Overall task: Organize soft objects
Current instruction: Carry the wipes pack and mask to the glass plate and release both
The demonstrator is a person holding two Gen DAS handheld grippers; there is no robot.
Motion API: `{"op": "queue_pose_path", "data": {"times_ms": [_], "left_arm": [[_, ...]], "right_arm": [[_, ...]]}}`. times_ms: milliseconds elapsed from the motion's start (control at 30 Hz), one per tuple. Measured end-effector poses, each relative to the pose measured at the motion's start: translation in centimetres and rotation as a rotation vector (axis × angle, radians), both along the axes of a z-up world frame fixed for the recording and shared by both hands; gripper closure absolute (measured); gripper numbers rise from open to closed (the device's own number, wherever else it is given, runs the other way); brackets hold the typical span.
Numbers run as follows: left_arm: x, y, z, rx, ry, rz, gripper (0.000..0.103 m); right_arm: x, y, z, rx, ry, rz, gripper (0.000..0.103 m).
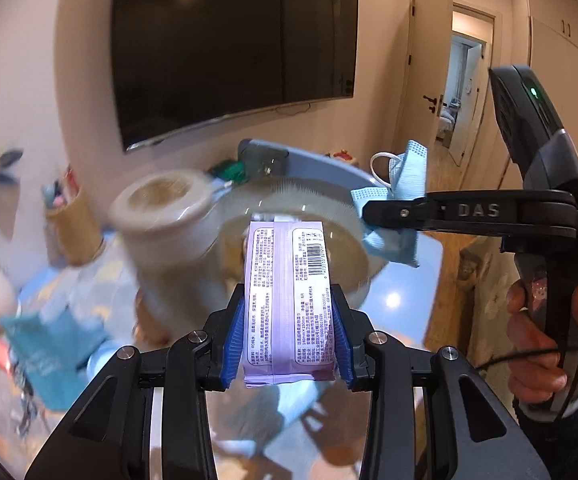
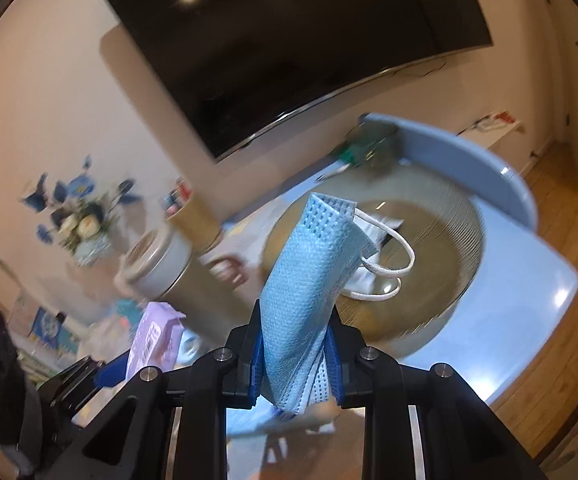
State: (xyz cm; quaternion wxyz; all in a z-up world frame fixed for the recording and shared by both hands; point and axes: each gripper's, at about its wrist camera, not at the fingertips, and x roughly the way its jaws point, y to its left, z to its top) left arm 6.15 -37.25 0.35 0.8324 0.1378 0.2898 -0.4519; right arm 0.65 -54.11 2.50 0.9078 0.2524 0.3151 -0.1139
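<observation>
My left gripper (image 1: 287, 344) is shut on a lilac pack of wet wipes (image 1: 287, 300), printed back and barcode up, held in the air in front of a round ribbed basket (image 1: 309, 204). My right gripper (image 2: 295, 360) is shut on a folded light-blue face mask (image 2: 309, 280) whose white ear loops (image 2: 393, 268) dangle over the same basket (image 2: 449, 216). In the left wrist view the right gripper (image 1: 373, 210) reaches in from the right with the mask (image 1: 405, 172). In the right wrist view the wipes pack (image 2: 155, 340) shows at lower left.
A grey lidded canister (image 1: 161, 208) stands left of the basket, a woven cup (image 1: 75, 228) of small items behind it. A large TV (image 1: 229, 48) hangs on the wall. The blue table (image 2: 529, 304) ends at the right over wooden floor. Teal packets (image 1: 45, 352) lie at left.
</observation>
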Motion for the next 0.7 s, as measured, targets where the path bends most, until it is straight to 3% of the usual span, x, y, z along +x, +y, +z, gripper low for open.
{"op": "queue_pose_path", "data": {"times_ms": [200,433,500,533,567,600,633,700], "left_arm": [[0.6,-6.2,-0.1,-0.002,-0.023,0.058,0.068],[3.2,-10.7,-1.7,0.022,-0.048,0.089,0.065],[3.4,-11.3,-2.1,0.030,-0.060,0.105,0.051],[3.4,-11.6,-2.2,0.032,-0.065,0.105,0.047],[3.5,-11.8,-2.2,0.029,-0.068,0.105,0.030],[3.4,-11.8,-2.2,0.023,-0.074,0.106,0.022],[3.2,-11.8,-2.2,0.015,-0.080,0.107,0.021],[3.0,-11.9,-2.2,0.010,-0.081,0.093,0.021]], "right_arm": [[2.8,-5.3,0.3,0.004,0.098,-0.060,0.078],[5.5,-10.7,-2.5,0.128,0.223,-0.045,0.074],[6.0,-11.4,-3.0,0.154,0.251,-0.024,0.069],[6.1,-11.6,-3.2,0.156,0.273,-0.025,0.060],[6.1,-11.9,-3.4,0.156,0.287,-0.029,0.047],[6.0,-12.0,-3.4,0.157,0.282,-0.026,0.041],[5.9,-12.2,-3.3,0.156,0.272,-0.024,0.033],[5.4,-12.5,-3.1,0.155,0.262,-0.028,0.032]]}}
